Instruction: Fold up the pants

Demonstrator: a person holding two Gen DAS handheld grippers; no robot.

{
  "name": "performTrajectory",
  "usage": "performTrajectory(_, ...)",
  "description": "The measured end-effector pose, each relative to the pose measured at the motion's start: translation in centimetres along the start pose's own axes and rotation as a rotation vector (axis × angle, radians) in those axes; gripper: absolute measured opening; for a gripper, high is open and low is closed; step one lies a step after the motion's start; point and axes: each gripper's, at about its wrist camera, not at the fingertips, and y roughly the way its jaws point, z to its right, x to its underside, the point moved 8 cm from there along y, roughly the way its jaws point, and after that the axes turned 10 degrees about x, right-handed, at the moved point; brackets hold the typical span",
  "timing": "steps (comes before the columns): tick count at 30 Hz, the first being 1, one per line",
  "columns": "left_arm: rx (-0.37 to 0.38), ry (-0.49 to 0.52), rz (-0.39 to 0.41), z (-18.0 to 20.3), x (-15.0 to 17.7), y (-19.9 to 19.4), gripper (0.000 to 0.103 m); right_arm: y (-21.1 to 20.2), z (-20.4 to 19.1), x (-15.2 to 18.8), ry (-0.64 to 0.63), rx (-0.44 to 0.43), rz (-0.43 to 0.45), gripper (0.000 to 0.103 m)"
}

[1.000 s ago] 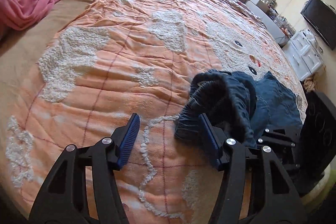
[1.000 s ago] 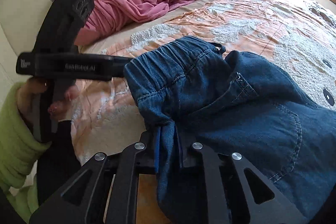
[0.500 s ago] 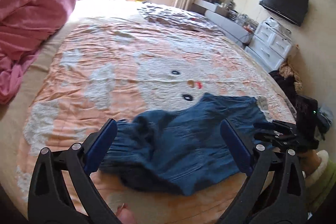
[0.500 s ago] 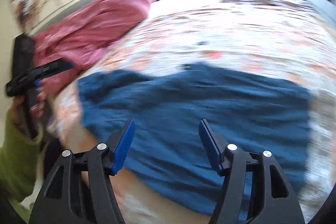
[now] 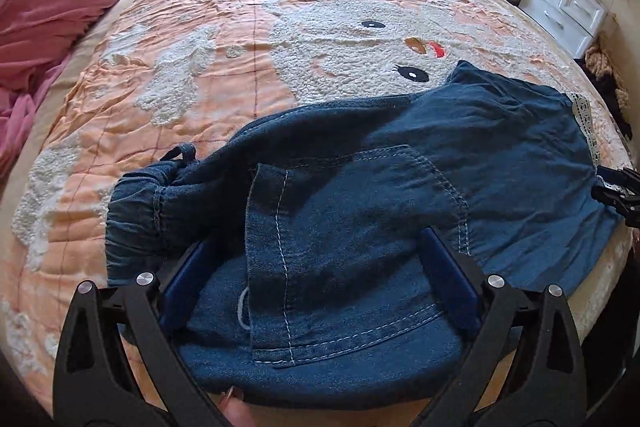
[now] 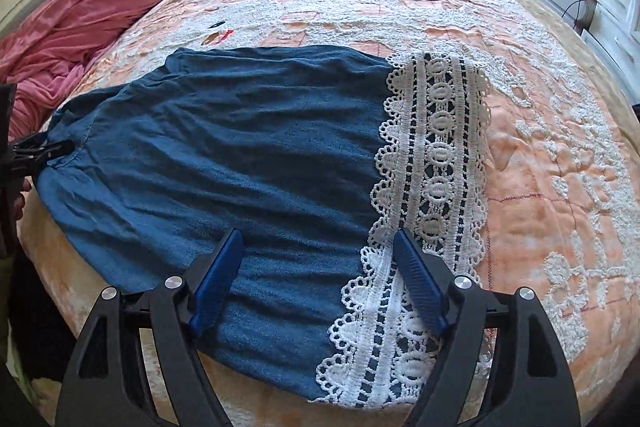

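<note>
The pants [image 5: 360,187] lie spread along the near edge of the bed [image 5: 256,27], their lower side right at that edge. Beyond them the orange quilt [image 6: 540,187] runs bare toward the far edge, leaving plenty of room for moving; only the pink blanket [image 5: 52,7] is heaped along the bed's left edge.

A second ago the pants were a bunched lump, pinched in the right gripper and lifted off the quilt. Half a second ago they were already dropped and stretched out, with both grippers released. Now both have come down low over the cloth.

The left gripper [image 5: 320,279] is spread wide, its blue pads straddling the waist end near the stitched back pocket [image 5: 340,247], grasping nothing. The right gripper [image 6: 316,279] is likewise released, one pad over plain denim, the other over the white lace hem [image 6: 436,155].

The pants are dark blue denim, lightly wrinkled. The elastic waistband [image 5: 136,223] is gathered toward the bed's left edge, and the lace-trimmed hem lies toward its right edge.
</note>
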Motion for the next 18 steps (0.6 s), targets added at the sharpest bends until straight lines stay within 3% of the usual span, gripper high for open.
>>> performTrajectory(8,-0.021,0.005,0.021,0.6,-0.3,-0.1,0.093,-1.0,-0.2,-0.5,0.043,-0.011,0.048,0.086)
performTrajectory(11,0.020,0.030,0.056,2.3,-0.7,-2.6,0.094,-4.4,1.4,-0.8,0.156,-0.060,0.134,0.089)
performTrajectory(13,0.026,0.054,0.074,3.6,-1.3,-4.0,0.094,-6.1,2.9,-0.5,0.210,-0.040,0.162,0.093)
performTrajectory(18,0.115,0.119,0.105,8.4,-4.2,-5.8,0.094,-8.1,5.5,1.8,0.284,-0.005,0.144,0.094)
